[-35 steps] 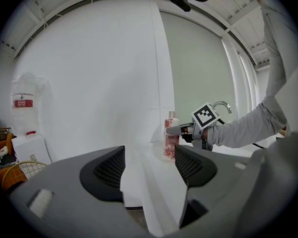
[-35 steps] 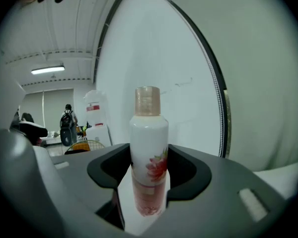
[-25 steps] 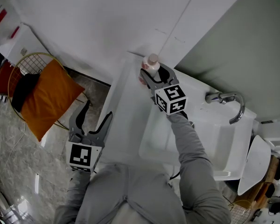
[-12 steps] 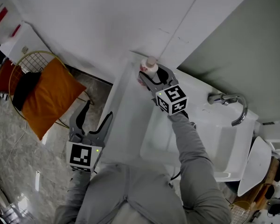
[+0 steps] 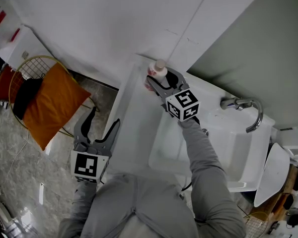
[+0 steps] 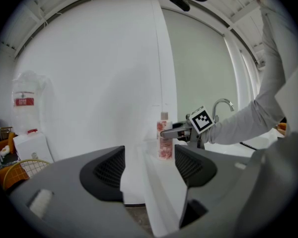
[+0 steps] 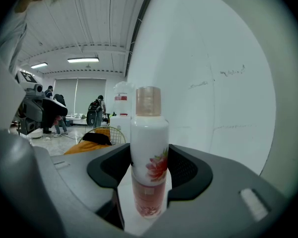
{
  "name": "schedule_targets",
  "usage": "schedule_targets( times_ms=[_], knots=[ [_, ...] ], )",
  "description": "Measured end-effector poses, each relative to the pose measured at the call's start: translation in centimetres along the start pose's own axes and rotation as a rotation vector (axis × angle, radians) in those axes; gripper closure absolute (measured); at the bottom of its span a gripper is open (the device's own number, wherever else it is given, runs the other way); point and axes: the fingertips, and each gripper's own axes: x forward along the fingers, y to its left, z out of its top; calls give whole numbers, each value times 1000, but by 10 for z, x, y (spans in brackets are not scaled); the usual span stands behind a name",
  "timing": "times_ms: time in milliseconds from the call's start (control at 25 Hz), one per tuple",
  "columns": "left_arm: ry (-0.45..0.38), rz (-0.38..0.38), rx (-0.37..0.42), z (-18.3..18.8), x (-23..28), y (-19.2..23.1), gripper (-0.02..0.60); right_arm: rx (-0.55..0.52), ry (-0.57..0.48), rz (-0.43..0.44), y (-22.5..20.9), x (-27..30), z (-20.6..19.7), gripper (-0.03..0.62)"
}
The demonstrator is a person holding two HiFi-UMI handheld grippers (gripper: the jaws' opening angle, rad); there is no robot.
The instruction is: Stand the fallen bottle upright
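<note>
The right tool pinches the white plastic bottle, which is printed with pink flowers and closed with a pale pink cap. Its two jaws press on the body from both sides, at about mid height. The bottle stands upright between them and its base seems to rest on the narrow white bench. The task therefore looks nearly finished, with only the release left.

The risk lies in that release. If the jaws spread unevenly, or the tool pulls back before both pads are free, one pad may drag the tall, narrow bottle and tip it over again. The views do not settle whether the base sits fully flat; if it does not, the bottle may rock when it is let go.

Room is limited. Just ahead of the tool and on its right is the white wall, so there is no way forward. On its left the outer edge of the bench is near, with the floor below. Behind the tool, under the person's arm, lies the white sink basin. The free way seems to be straight back above it.

The left tool has its jaws spread wide and holds nothing. It hangs well behind the right tool, beside the outer edge of the bench.
</note>
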Motion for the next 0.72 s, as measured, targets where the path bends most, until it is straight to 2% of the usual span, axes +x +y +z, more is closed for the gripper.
schedule_targets(
  times_ms=[400,600,720],
  knots=[
    [-12,6,-2,2,-4,2,242,5,-25,-29,2,1,11,368],
    [-4,0,-14,3,-7,-3,242,19,-33,-67,3,-11,12,367],
    [-30,-10,4,8,-8,-5,242,32,-54,-104,3,-24,15,367]
  ],
)
